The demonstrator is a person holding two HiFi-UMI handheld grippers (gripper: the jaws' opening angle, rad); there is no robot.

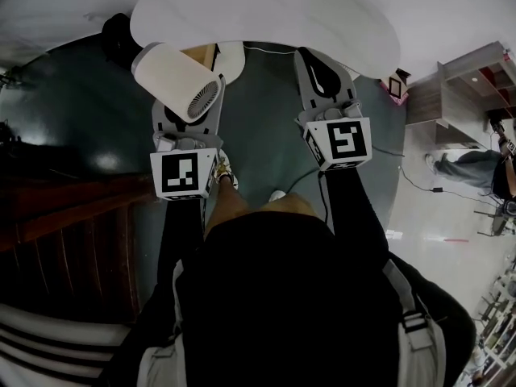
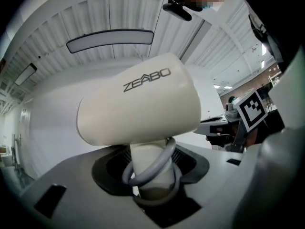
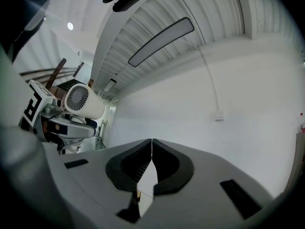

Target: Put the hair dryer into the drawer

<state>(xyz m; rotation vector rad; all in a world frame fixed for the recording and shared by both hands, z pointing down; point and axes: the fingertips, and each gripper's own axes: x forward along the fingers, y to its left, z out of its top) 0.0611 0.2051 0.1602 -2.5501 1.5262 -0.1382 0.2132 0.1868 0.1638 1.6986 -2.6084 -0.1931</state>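
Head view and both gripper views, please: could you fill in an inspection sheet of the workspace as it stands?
Surface: white round surface ahead, bare where visible.
Job's things: hair dryer held off the floor; drawer not seen.
Clutter: nothing seen.
Grippers: left hand-held gripper shut on the hair dryer's handle; right hand-held gripper shut, empty.
Cables: dark cable trailing at the right; grey loop round the dryer's handle.
Surroundings: dark glossy floor; dark wooden furniture at left; shelf unit and a person at right.
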